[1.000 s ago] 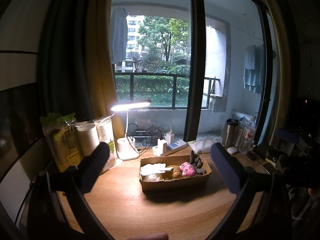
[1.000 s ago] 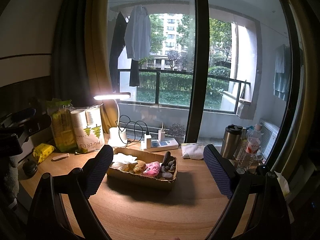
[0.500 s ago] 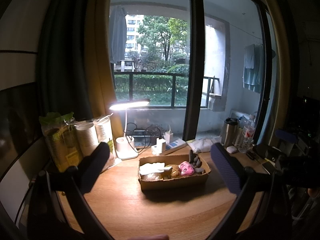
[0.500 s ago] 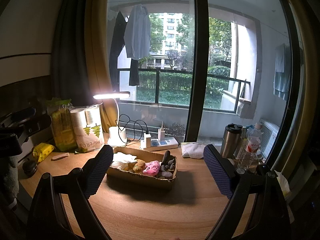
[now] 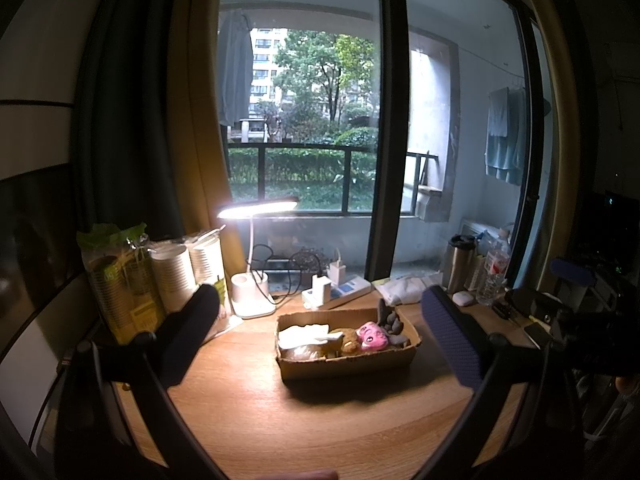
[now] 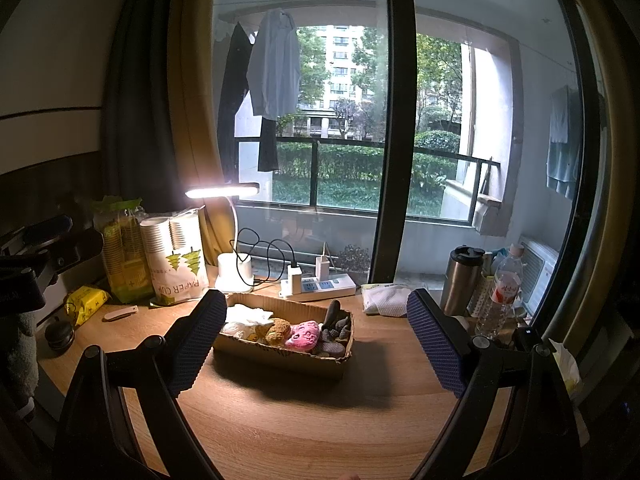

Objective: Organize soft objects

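Almost nothing has moved since one second ago: both grippers hang at the same height above the wooden desk [image 6: 280, 432], only the left view has drifted a little. The left gripper [image 5: 320, 336] has its fingers wide apart and holds nothing; the right gripper [image 6: 316, 344] is the same, fingers spread and nothing between them.

The cardboard box [image 6: 280, 354] stands on the desk at about 12 o'clock from both grippers, well apart from them. Inside lie the soft things: a white cloth [image 6: 248, 316] at the 9 o'clock end, then a brown plush toy [image 6: 278, 330], a pink plush toy [image 6: 305, 335], and dark grey socks [image 6: 336, 322] at the 3 o'clock end.

Behind the box, a lit desk lamp [image 6: 224, 191] and a white power strip [image 6: 320, 286] with chargers. At 10 o'clock stands a pack that reads "PAPER CUP" [image 6: 178, 258], beside a green pack of cups [image 6: 120, 256]. At 2 o'clock are a steel tumbler [image 6: 460, 280] and a water bottle [image 6: 502, 292]; its red label I cannot read.
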`<state>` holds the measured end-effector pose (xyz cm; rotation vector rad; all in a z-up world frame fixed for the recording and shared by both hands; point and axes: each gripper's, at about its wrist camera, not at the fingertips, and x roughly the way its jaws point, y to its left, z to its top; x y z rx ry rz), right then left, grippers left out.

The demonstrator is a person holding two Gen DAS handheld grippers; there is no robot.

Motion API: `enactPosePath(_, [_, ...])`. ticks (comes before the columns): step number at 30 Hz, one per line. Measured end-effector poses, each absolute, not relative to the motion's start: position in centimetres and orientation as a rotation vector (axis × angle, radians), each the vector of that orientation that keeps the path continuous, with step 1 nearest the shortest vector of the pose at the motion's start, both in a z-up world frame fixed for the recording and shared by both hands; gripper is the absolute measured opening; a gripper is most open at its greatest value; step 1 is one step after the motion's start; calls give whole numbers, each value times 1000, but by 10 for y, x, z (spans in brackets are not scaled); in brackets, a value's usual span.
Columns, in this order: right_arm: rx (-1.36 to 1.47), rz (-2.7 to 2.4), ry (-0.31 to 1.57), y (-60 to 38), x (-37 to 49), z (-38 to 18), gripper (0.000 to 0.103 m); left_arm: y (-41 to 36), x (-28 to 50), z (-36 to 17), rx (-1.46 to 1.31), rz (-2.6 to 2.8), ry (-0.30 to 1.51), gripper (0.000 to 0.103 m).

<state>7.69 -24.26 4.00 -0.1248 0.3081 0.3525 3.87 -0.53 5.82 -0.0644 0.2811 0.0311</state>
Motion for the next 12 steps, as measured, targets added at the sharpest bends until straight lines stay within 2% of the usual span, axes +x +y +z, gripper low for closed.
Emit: enactPosePath(12, [-126, 353, 312, -243, 78, 37, 94, -10, 41, 53, -66, 27, 288, 102])
